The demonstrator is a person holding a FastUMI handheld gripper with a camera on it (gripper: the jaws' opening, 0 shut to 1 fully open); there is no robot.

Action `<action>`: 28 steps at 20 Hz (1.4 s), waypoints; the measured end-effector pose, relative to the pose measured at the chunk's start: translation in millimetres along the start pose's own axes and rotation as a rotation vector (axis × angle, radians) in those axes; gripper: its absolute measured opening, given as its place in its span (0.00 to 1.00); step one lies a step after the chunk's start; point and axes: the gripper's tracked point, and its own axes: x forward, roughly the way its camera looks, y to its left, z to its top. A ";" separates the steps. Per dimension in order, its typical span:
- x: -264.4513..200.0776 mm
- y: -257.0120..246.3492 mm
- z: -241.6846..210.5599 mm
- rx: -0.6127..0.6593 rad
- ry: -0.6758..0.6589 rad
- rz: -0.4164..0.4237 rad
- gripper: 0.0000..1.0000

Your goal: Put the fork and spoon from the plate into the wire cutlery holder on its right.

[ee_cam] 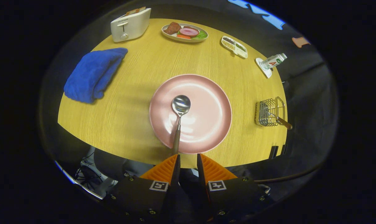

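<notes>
A pink plate point(206, 93) lies in the middle of the round wooden table. A spoon point(179, 116) rests on it, bowl toward the plate's centre, its brown handle reaching over the near rim toward my fingers. My gripper point(188, 155) hovers just short of the plate's near rim, open by a narrow gap with nothing between the fingers. The handle's end sits just ahead of the left fingertip point(175, 160). The wire cutlery holder point(268, 112) stands right of the plate. A utensil with a wooden handle point(282, 122) pokes out of it; its head is hidden in the wires.
A folded blue towel point(93, 73) lies left of the plate. At the far side stand a white toaster point(130, 25), a plate of food point(185, 32), a small divided tray point(234, 46) and a bottle on a coaster point(272, 62). The table's near edge point(122, 157) runs just under my fingers.
</notes>
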 end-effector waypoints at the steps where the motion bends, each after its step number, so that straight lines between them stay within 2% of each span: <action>1: 3.4 4.5 -2.0 0.006 0.004 0.009 0.32; 18: 44.6 26.7 -24.6 0.025 0.103 0.068 0.32; 19: 43.1 25.5 -23.3 0.023 0.109 0.065 0.28; 20: 44.8 20.7 -25.4 0.017 0.122 0.059 0.16; 22: 48.4 16.2 -23.2 0.008 0.112 0.053 0.16; 23: 48.4 20.3 -22.1 0.015 0.095 0.068 0.08; 28: 41.9 17.9 -11.5 0.055 0.044 0.059 0.08</action>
